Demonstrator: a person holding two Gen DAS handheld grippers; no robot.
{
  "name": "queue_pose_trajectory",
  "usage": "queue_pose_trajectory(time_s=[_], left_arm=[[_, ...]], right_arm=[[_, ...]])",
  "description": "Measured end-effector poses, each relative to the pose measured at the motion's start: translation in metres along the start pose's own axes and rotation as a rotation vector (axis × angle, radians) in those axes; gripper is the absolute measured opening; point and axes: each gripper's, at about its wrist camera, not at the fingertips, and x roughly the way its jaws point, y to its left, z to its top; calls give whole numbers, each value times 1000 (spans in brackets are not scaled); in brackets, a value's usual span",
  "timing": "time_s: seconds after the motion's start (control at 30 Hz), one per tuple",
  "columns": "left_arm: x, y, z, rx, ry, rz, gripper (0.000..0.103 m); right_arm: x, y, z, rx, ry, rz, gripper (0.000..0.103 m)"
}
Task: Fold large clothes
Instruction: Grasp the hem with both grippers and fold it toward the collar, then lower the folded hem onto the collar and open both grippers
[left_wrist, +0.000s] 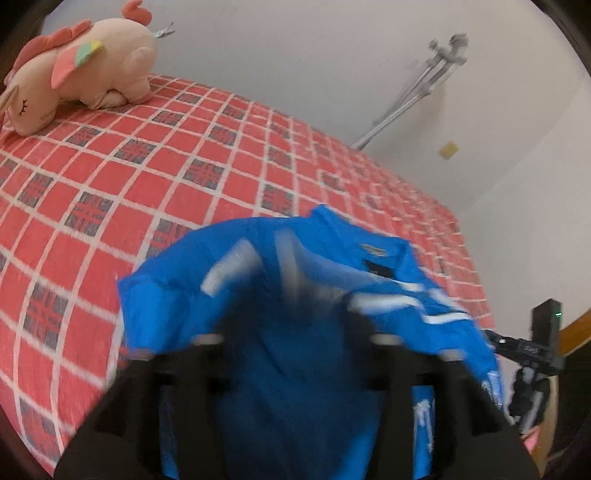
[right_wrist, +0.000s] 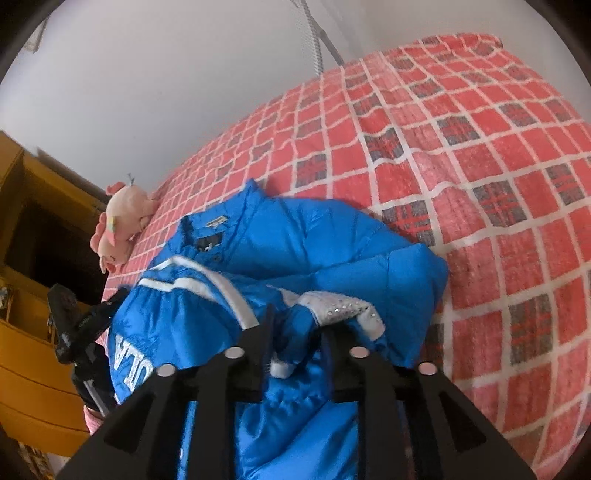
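A bright blue padded jacket (left_wrist: 258, 247) with white stripes and white lettering lies bunched on the red checked bedspread (left_wrist: 147, 166). In the left wrist view my left gripper (left_wrist: 291, 328) is blurred; its fingers stand wide apart above the jacket's near part and are open. In the right wrist view the jacket (right_wrist: 314, 251) shows its collar, a black label and a white cuff. My right gripper (right_wrist: 297, 328) is open, with a fold of blue fabric and the cuff lying between its fingers. Each view shows the other gripper at its edge: the right one (left_wrist: 532, 350) and the left one (right_wrist: 74, 332).
A pink plush toy (left_wrist: 85, 70) (right_wrist: 122, 225) sits at the far end of the bed (right_wrist: 480, 166). Grey crutches (left_wrist: 417, 92) lean on the white wall behind. A yellow wooden cabinet (right_wrist: 33, 350) stands beside the bed.
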Motion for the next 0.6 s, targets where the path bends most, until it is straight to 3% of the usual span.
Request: queue_pose_trajectory(time_s=[0.03, 0.07, 0.17, 0.27, 0.4, 0.43, 0.47, 0.5, 0.57, 0.6], left_arm=[[-8, -4, -2, 10, -11, 7, 64], [-20, -9, -5, 40, -28, 33, 65], [-41, -23, -15, 128, -48, 156, 78], [-48, -24, -30, 187, -47, 270, 83], [-37, -13, -39, 182, 20, 257, 84], [-33, -10, -40, 174, 33, 235, 83], [-30, -9, -40, 171, 37, 223, 78], [-28, -7, -41, 170, 41, 219, 64], [-22, -9, -45, 181, 40, 224, 46], [-22, -12, -46, 193, 31, 220, 35]], right_arm=[[-5, 2, -2, -11, -9, 0, 57], [-14, 7, -7, -38, -28, -7, 64], [-30, 14, -18, -94, -57, -61, 68], [-31, 13, -29, -101, -51, -101, 77], [-14, 9, -42, -118, -4, -100, 78], [-10, 11, -44, -138, -7, -113, 76], [-8, 13, -46, -156, -13, -141, 66], [-8, 16, -48, -176, -23, -175, 59], [-10, 18, -50, -186, -38, -191, 30], [-12, 19, -50, -188, -51, -204, 27]])
